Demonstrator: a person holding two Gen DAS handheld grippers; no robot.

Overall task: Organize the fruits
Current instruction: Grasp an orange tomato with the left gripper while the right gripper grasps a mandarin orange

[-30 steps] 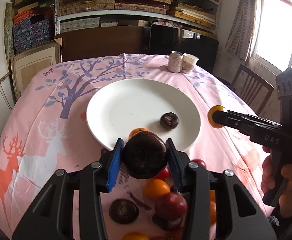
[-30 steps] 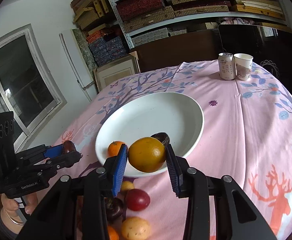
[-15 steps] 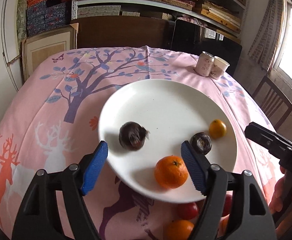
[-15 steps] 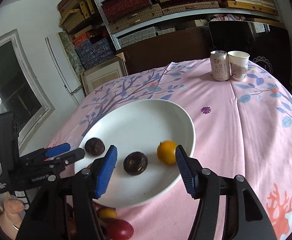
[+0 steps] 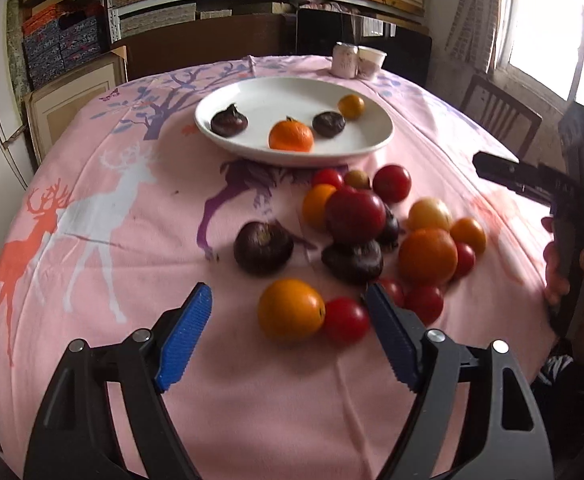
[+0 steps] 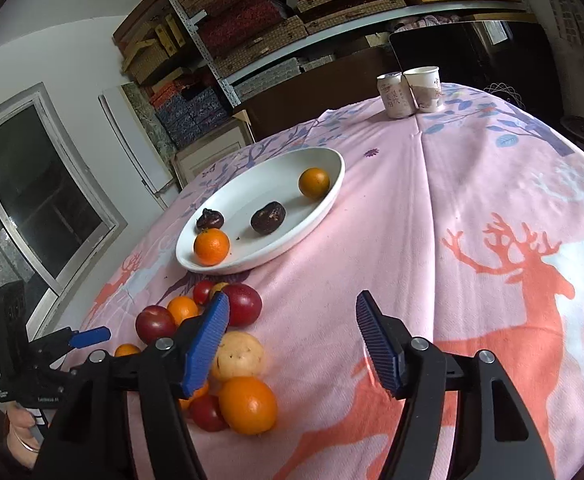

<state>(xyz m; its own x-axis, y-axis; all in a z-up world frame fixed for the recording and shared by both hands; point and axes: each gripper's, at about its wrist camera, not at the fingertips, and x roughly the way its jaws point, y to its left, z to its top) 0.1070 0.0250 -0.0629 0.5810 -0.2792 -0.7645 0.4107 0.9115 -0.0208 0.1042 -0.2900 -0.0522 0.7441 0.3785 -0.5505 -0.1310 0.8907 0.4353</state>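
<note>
Left wrist view: the left gripper [image 5: 287,334] held a dark fruit a second ago; now its jaws are empty and spreading wider, over an orange [image 5: 291,309] and a red fruit [image 5: 346,319] in the loose pile on the pink tablecloth [image 5: 103,240]. That dark fruit [image 5: 229,121] now lies on the white plate [image 5: 372,142], so one delivery looks done and the next pick is likely from the pile. The plate also holds a tangerine [image 5: 291,135], a second dark fruit [image 5: 329,123] and a small orange [image 5: 351,106].

Right wrist view: the right gripper [image 6: 292,338] has let go of its small orange [image 6: 314,183], which sits near the plate's [image 6: 328,208] far rim. Its jaws are opening with only cloth between them, the pile just to their left, a pale fruit [image 6: 239,356] and a big orange [image 6: 247,405] nearest. A can [image 6: 392,94] and paper cup [image 6: 424,88] stand together at the far edge
</note>
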